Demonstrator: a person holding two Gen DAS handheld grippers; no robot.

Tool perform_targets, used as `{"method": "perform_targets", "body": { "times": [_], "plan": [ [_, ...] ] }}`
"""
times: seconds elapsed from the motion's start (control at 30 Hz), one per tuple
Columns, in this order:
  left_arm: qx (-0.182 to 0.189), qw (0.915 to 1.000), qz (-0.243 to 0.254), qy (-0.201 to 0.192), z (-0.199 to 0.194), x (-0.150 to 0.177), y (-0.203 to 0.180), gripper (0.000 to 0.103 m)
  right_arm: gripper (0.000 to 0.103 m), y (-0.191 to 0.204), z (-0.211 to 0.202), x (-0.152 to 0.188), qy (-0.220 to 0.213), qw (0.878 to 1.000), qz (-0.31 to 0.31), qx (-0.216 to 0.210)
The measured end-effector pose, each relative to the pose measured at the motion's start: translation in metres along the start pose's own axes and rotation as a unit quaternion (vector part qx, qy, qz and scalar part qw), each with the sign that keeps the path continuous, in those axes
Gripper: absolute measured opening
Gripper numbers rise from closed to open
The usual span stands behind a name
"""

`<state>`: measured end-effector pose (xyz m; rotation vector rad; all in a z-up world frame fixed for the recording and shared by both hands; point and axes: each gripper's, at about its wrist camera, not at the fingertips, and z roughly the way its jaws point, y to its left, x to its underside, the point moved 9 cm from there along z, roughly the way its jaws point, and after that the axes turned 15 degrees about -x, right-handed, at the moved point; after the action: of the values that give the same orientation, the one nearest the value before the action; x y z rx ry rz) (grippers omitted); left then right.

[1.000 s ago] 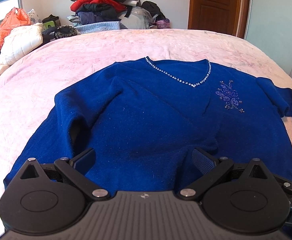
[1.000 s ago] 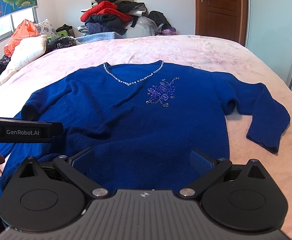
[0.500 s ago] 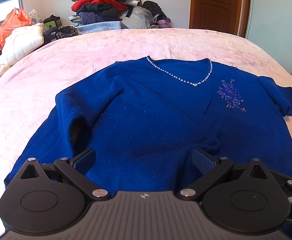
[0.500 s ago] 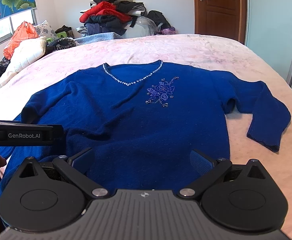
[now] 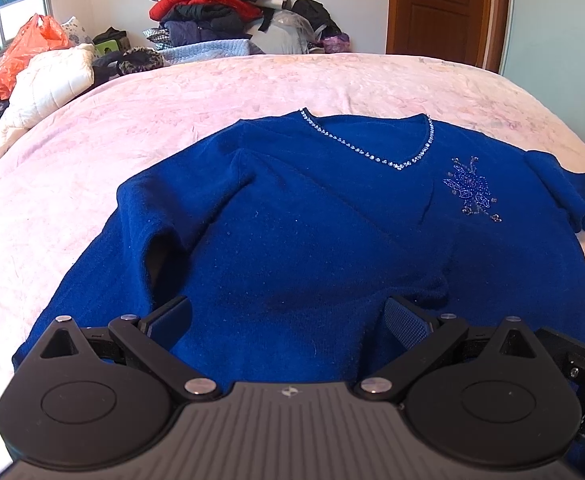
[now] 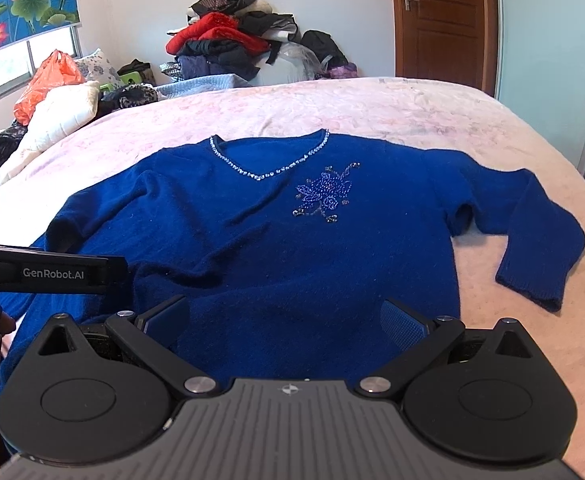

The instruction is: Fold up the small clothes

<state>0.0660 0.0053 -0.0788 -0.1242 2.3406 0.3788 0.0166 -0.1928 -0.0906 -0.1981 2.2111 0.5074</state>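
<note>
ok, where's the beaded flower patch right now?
The beaded flower sits on the chest of the blue sweater, just below and right of the rhinestone V-neck, near centre in the right wrist view, further right in the left.

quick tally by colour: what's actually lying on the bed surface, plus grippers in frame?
Blue: 1, the sweater
White: 1, the quilted blanket
Orange: 1, the plastic bag
Black: 2, the left gripper and right gripper, both open
Total: 5

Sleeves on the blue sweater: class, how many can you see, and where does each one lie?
2. One sleeve lies bent on the bedspread at the right of the sweater. The other sleeve runs down its left side, the cuff hidden.
</note>
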Motion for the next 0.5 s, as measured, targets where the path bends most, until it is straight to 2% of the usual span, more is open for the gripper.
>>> {"method": "perform_targets", "body": {
  "times": [0.5],
  "plan": [
    [0.007,0.9999,0.008,0.01,0.0017,0.0007,-0.0086,0.103,0.103,-0.0081,-0.0063,-0.0022,-0.015,1.0,-0.02,-0.019]
  ]
}}
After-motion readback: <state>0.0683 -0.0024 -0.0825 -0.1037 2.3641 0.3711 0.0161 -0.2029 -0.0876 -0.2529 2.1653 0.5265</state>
